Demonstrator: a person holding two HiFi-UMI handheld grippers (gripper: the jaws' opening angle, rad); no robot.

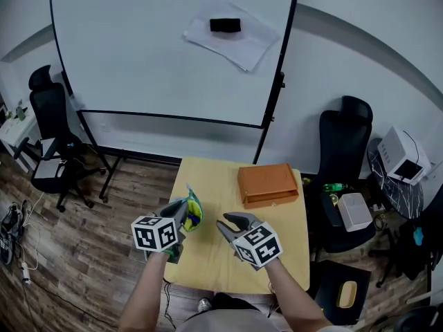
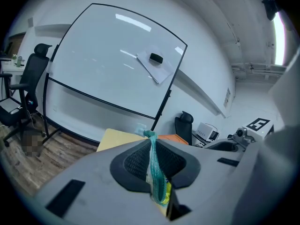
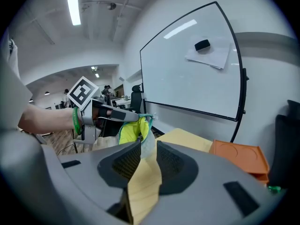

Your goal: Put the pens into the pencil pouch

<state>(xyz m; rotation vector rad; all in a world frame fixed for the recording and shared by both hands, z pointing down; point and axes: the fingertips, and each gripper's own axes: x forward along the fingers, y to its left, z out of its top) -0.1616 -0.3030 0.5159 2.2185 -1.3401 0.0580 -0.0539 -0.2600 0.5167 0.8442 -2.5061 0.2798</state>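
Hanging limp above the counter (image 1: 223,263), the soft, light mesh pencil pouch (image 1: 193,215) is being pinched at its teal edge by the left gripper (image 1: 182,211); the right gripper (image 1: 232,225) is hovering nearby, fingers parted and empty; the opposite rim is probably offering the best hold.

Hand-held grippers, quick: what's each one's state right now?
Left hand-held gripper: closed, pinching the teal edge of the pencil pouch.
Right hand-held gripper: open, gripping nothing.
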